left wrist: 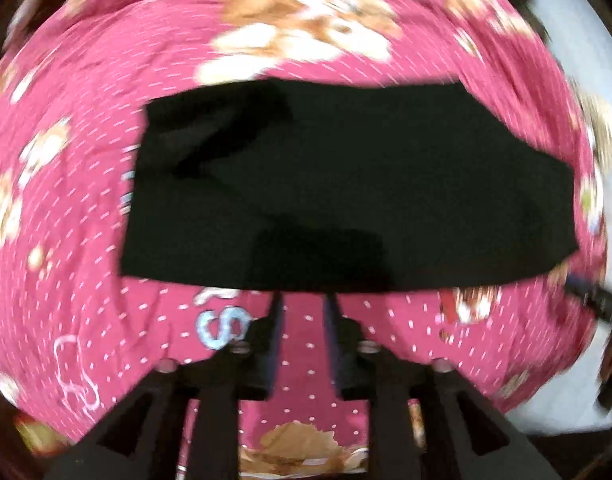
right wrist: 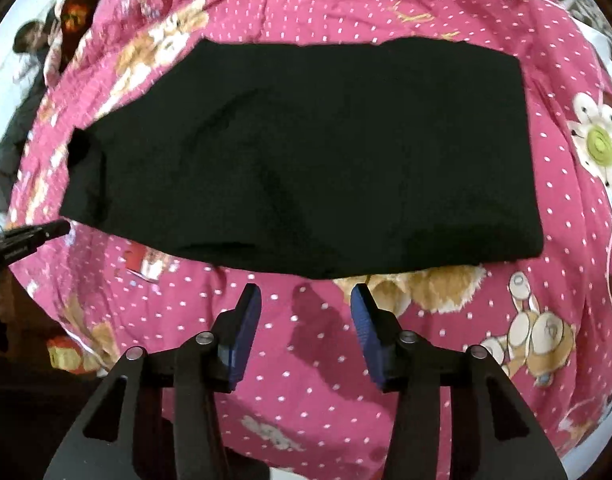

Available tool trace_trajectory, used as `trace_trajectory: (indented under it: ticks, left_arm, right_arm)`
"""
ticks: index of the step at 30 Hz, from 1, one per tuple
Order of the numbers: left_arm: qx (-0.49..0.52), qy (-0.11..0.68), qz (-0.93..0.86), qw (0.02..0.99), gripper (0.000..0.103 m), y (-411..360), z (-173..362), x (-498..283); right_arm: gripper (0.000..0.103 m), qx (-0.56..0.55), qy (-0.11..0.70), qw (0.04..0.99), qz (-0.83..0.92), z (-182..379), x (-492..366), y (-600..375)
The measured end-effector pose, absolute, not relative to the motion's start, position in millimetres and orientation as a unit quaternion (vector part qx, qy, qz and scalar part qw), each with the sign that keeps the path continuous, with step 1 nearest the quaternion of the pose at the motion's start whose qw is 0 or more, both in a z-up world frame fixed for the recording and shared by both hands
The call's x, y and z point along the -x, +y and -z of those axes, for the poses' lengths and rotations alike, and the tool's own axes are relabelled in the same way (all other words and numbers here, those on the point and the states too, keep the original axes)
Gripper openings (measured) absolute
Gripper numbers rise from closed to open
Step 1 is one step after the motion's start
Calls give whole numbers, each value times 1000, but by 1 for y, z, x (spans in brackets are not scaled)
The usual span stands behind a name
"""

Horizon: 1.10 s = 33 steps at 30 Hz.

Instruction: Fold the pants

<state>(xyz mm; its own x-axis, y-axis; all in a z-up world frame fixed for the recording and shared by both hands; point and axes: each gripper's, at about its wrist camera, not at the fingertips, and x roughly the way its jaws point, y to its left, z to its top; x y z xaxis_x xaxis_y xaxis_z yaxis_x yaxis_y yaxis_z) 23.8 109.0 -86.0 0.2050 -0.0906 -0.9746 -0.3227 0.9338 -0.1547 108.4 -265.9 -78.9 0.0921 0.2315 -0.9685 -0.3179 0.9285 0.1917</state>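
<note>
Folded pants (right wrist: pixel 306 152) lie on the bedspread (right wrist: pixel 306 360), beyond both tongs.

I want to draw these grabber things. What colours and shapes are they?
Both are black plastic with two long fingers and round silver screws. The right gripper has bumpy blue pads inside its fingers. The left gripper looks the same, but its pads look darker and blurry.

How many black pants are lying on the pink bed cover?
1. The folded black cloth pants lie flat in the middle of the pink dotted teddy-bear bed cover, just beyond both tools' tips. Layers folded underneath are hidden.
</note>
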Motion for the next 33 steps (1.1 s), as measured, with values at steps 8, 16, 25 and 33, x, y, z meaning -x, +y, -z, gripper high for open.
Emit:
trace_trajectory:
  ticks: [8, 16, 25, 33]
  left_arm:
    - [234, 585, -135, 764, 52, 158, 87, -45]
    - [391, 534, -123, 740, 63, 204, 92, -41]
    - [465, 521, -144, 701, 63, 235, 119, -42]
    - [435, 548, -143, 700, 9, 247, 131, -59]
  right_arm:
    - [47, 19, 629, 750, -204, 61, -112, -240]
    - [47, 25, 637, 735, -231, 61, -119, -199]
    - [47, 54, 654, 712, -248, 74, -130, -160]
    - [47, 85, 659, 695, -276, 78, -140, -119]
